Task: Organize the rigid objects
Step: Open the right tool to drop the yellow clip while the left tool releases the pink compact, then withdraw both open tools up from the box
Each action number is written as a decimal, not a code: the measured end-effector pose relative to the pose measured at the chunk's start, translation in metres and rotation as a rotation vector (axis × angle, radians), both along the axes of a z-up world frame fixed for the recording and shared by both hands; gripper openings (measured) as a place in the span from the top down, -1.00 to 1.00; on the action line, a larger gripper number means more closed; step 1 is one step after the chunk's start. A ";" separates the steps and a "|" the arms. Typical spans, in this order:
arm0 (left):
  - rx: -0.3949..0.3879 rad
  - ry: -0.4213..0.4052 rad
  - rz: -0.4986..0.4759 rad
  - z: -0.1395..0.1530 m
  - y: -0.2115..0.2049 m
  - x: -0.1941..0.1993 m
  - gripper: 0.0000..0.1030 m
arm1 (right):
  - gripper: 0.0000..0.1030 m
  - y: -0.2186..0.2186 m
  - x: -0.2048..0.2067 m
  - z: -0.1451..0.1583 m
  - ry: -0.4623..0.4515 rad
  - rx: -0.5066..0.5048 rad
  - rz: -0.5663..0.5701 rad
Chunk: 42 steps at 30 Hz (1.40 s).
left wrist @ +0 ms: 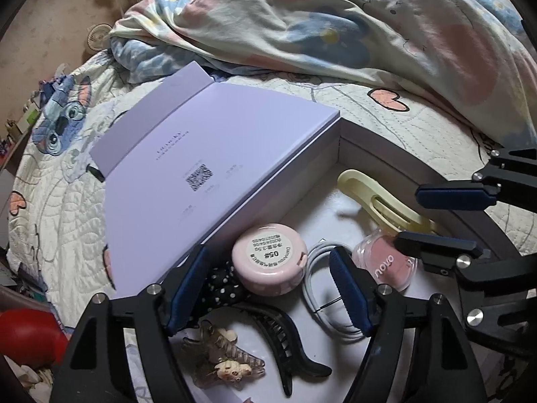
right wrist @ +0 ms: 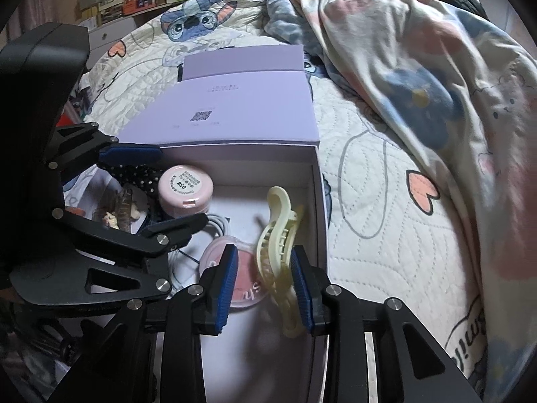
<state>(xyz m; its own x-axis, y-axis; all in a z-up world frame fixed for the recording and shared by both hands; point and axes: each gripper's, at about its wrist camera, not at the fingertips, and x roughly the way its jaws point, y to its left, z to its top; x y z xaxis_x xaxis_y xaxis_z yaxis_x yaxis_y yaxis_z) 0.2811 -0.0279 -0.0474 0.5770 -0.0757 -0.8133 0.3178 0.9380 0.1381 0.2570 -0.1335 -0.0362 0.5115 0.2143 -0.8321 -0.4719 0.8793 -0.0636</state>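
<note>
The pale yellow hair clip [right wrist: 278,255] lay in the right side of the open box [right wrist: 320,201], close against its wall, its long curved body running away from the right claw [right wrist: 265,285] along the line of the fingers. That claw stood half open around the clip's near end, one blue ribbed pad beside it on each side; from where I stood I could not say for sure whether the pads pressed on it, but it looked loose. The right claw was plainly the nearer one.

The clip was hard, glossy plastic with a row of teeth. Under its near end sat a clear compact [left wrist: 386,263] of pink blush, and beside that a round pink pot [left wrist: 270,258] with a printed label, a coiled white cable [left wrist: 322,285], a black claw clip [left wrist: 285,332] and a spotted fabric scrunchie [left wrist: 220,288].

The left claw [left wrist: 272,292] hung wide open over the pot and cable, gripping nothing. The box's lilac lid [left wrist: 201,154] lay folded back on the quilted bed [right wrist: 386,201], a rumpled flowered blanket [right wrist: 419,67] beyond.
</note>
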 end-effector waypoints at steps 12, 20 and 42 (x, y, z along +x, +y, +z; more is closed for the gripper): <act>-0.027 -0.026 0.047 0.020 0.014 -0.013 -0.47 | 0.09 -0.009 -0.019 0.020 -0.042 0.013 -0.027; -0.059 -0.062 0.061 0.044 0.020 -0.028 -1.00 | -0.04 -0.016 -0.035 0.045 -0.086 0.042 -0.044; -0.170 -0.218 0.042 0.122 0.031 -0.098 -1.00 | -0.52 -0.028 -0.098 0.122 -0.296 0.109 -0.064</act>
<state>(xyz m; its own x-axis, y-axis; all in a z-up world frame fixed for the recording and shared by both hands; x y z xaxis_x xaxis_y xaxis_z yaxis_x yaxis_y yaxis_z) 0.1834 0.0028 0.0741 0.7426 -0.1733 -0.6469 0.2586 0.9652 0.0383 0.1591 -0.1611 0.0858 0.7432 0.2537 -0.6192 -0.3906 0.9158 -0.0937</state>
